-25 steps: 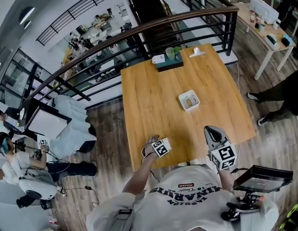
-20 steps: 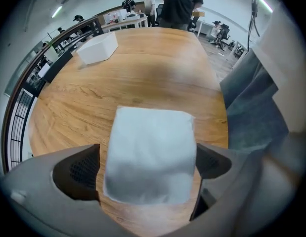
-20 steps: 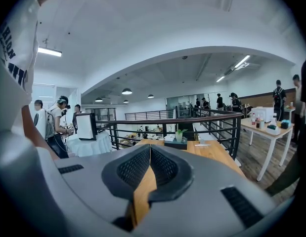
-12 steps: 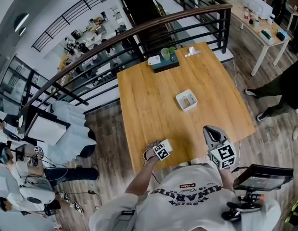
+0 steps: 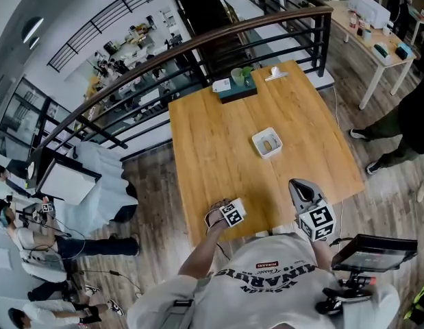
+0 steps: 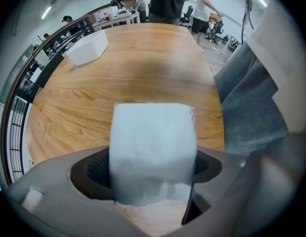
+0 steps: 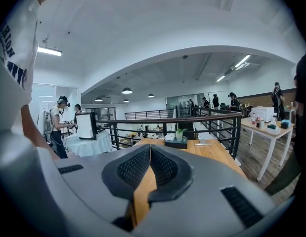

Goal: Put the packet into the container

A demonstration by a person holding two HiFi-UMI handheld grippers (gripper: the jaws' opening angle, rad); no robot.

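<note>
A white, soft packet (image 6: 152, 149) stands between the jaws of my left gripper (image 6: 153, 167), which are closing; both dark pads (image 6: 91, 169) touch its sides. In the head view the left gripper (image 5: 222, 216) is at the near edge of the wooden table (image 5: 212, 156), and its marker cube hides the packet. The white square container (image 5: 267, 143) sits mid-table with something tan inside; in the left gripper view the container (image 6: 87, 47) is far ahead to the left. My right gripper (image 5: 298, 186) hovers at the near right edge; seen from its own camera, the right gripper (image 7: 151, 152) is shut and empty.
A dark tray with a green cup (image 5: 237, 86) and a small white object (image 5: 279, 74) lie at the table's far edge, beside a black railing (image 5: 266, 33). A person's legs (image 5: 396, 132) stand right of the table. A second table (image 5: 376, 40) is at the far right.
The head camera has shifted a little. Both grippers stay at the near table edge, and the container has not moved.
</note>
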